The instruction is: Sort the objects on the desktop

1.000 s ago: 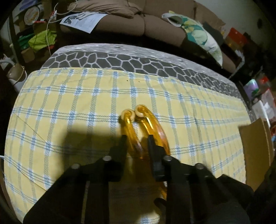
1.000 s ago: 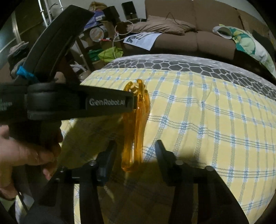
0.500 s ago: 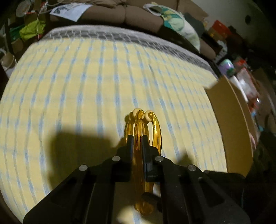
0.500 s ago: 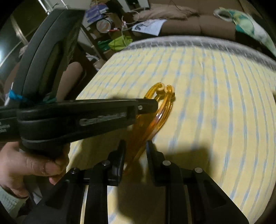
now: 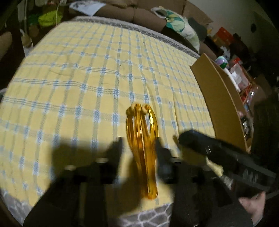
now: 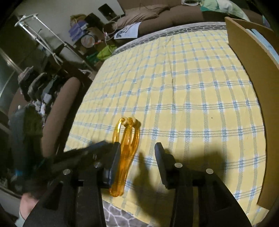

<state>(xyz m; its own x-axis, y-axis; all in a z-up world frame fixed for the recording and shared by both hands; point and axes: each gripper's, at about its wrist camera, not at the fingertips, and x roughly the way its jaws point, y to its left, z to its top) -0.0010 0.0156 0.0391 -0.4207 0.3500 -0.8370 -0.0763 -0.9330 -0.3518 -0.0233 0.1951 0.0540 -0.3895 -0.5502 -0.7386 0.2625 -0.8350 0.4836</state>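
Observation:
An orange see-through massager (image 5: 142,139) with pale beads at its far end sits between the fingers of my left gripper (image 5: 138,146), whose jaws are opening; a gap shows on its left side. In the right wrist view the same massager (image 6: 125,153) lies by the table's near edge on the yellow checked cloth (image 6: 191,97). It rests against the left finger of my right gripper (image 6: 137,152), whose jaws are also opening, with a wide gap to the other finger. Whether it rests fully on the cloth is unclear. The right gripper (image 5: 200,145) reaches in from the right.
An open cardboard box (image 5: 218,97) stands at the cloth's right side, its wall (image 6: 252,69) close to the grippers. A hand (image 5: 252,206) holds the right tool. A brown sofa (image 5: 132,14), a round chair (image 6: 62,108) and floor clutter surround the table.
Both grippers carried the massager toward the near right of the cloth, closer to the box. Both pairs of jaws, tight on it half a second ago, have spread apart.

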